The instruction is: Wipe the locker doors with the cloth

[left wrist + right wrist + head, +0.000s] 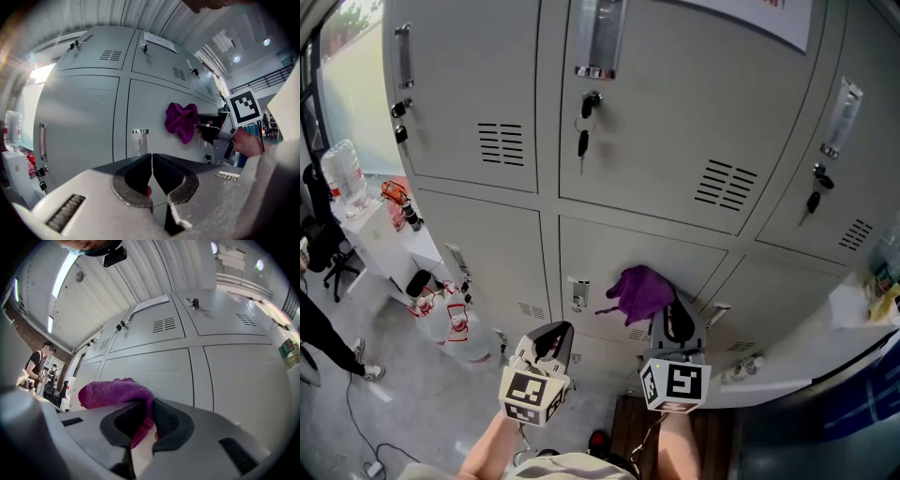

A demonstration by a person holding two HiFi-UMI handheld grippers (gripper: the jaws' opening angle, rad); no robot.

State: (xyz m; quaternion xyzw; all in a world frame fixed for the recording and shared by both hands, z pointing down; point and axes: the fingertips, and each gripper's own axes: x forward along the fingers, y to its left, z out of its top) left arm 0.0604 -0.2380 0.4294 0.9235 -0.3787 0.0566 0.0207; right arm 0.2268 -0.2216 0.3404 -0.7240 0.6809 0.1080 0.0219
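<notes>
Right gripper (pixel 675 325) (pixel 150 417) is clamped on the purple cloth (pixel 639 292) (pixel 111 393) (pixel 182 121), which bunches out past the jaws & sits against the lower mid locker door (pixel 609 258), toward its upper right corner. Left gripper (pixel 551 339) (pixel 152 174) hangs just left of the right one, clear of the doors, jaws pressed together w/ nothing btwn them. Keys (pixel 582 141) hang from the lock of the upper mid door, & water bottles (pixel 459 330) stand on the floor at far left, by the lockers' btm corner.
</notes>
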